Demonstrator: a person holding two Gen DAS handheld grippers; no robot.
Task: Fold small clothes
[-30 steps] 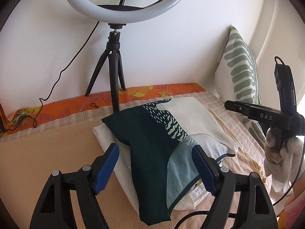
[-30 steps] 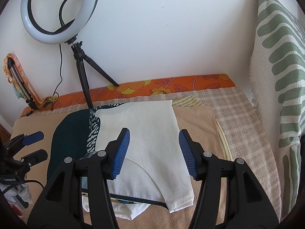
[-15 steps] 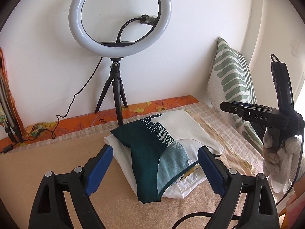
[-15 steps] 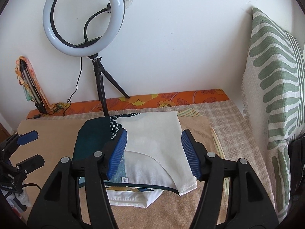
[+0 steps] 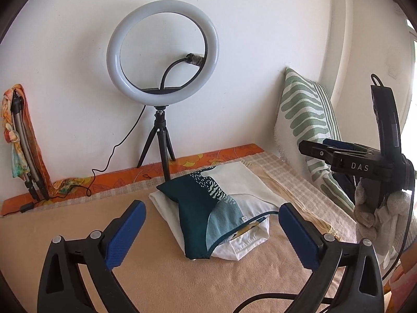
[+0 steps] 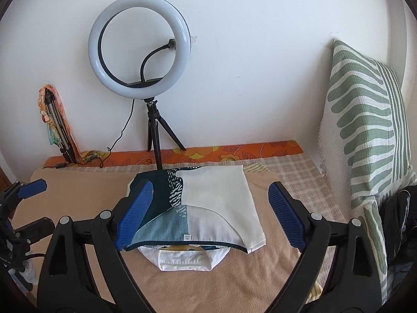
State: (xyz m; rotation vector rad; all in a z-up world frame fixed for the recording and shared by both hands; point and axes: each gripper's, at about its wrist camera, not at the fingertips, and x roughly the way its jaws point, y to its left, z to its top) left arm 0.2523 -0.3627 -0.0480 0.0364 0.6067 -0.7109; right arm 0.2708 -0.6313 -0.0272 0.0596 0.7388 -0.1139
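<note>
Since the teal-and-white printed small garment sits folded on a white folded one, looks basically done imo; both blue-padded grippers, left & right, wide, holding nothing.

Left gripper jaws wide apart, right gripper jaws likewise, both empty

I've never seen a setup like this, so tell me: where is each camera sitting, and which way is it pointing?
Left wrist: rides the left hand-held gripper, open, facing the folded garment and the wall; the right hand-held gripper shows at right.
Right wrist: rides the right hand-held gripper, open above the garment; the left one shows at left.
Shared: garment, ring light, leaf-print pillow.
</note>
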